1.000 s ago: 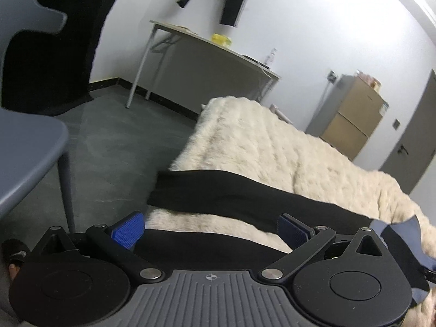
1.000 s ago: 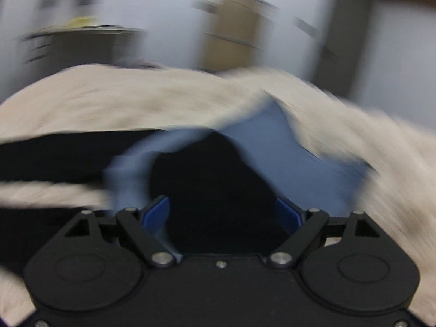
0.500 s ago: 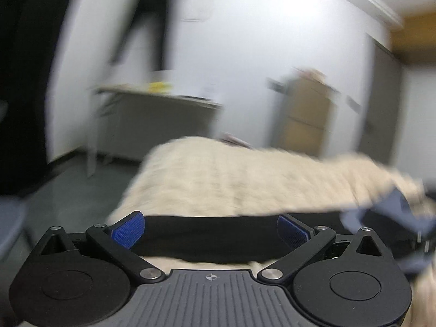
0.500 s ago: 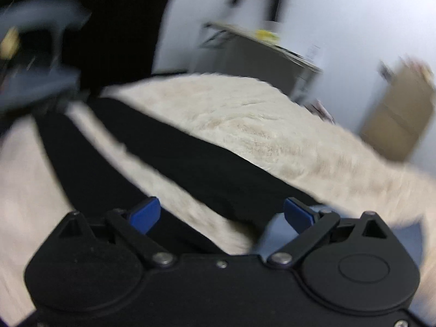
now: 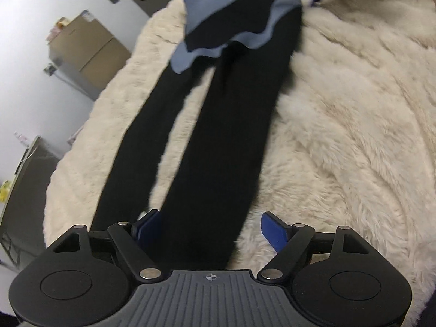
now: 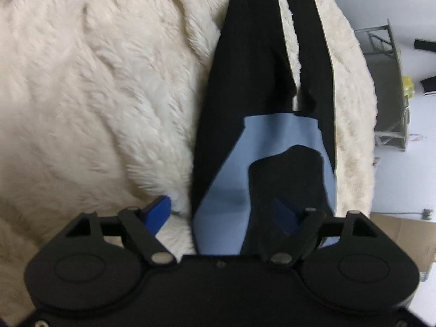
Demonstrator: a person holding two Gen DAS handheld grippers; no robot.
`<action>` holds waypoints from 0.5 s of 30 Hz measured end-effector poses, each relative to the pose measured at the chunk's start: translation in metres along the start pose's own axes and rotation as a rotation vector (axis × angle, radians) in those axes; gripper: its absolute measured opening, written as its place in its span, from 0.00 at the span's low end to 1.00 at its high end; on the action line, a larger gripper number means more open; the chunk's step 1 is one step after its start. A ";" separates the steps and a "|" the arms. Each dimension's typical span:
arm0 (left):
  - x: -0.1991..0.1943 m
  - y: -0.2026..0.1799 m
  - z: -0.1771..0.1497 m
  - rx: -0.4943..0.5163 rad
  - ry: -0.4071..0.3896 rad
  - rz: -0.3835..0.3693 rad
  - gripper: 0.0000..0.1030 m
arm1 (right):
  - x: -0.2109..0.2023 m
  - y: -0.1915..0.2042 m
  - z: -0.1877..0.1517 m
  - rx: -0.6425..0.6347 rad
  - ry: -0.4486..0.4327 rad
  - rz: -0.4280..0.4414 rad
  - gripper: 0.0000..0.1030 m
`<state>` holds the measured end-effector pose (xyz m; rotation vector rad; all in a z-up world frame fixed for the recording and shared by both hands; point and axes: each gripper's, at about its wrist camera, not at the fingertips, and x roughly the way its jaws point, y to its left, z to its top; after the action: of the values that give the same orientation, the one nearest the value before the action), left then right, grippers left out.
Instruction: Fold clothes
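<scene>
Black trousers (image 5: 218, 141) with a blue-grey inner waist (image 5: 207, 49) lie stretched lengthwise on a cream fluffy blanket (image 5: 340, 136). My left gripper (image 5: 209, 229) is at the leg ends and its jaws are closing. One leg's hem lies between the blue pads (image 5: 272, 233), and a gap still shows on the right side. In the right wrist view the trousers (image 6: 245, 68) run away from me. My right gripper (image 6: 220, 215) is at the waist (image 6: 272, 141), jaws closing, with waist fabric between the fingers but not pinched.
The blanket's (image 6: 81, 81) far edge drops off towards a brown cabinet (image 5: 87, 46) and a metal-legged table (image 6: 389, 87) against the white wall. A cardboard box (image 6: 403, 234) sits low at the right. Fluffy blanket spreads wide beside the trousers.
Both views have rolled about a quarter turn. Both grippers dropped onto the trousers, the left to the leg ends, the right to the waist, and both jaws have narrowed.
</scene>
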<state>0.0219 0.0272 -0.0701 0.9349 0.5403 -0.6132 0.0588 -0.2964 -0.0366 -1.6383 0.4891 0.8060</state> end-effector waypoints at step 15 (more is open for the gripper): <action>0.008 0.106 0.007 -0.295 -0.041 -0.071 0.03 | -0.020 -0.130 -0.033 0.262 -0.070 0.110 0.04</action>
<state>0.1012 0.0667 -0.0119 0.6261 0.6110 -0.5964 0.1445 -0.3011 0.0689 -1.3471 0.6121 0.8399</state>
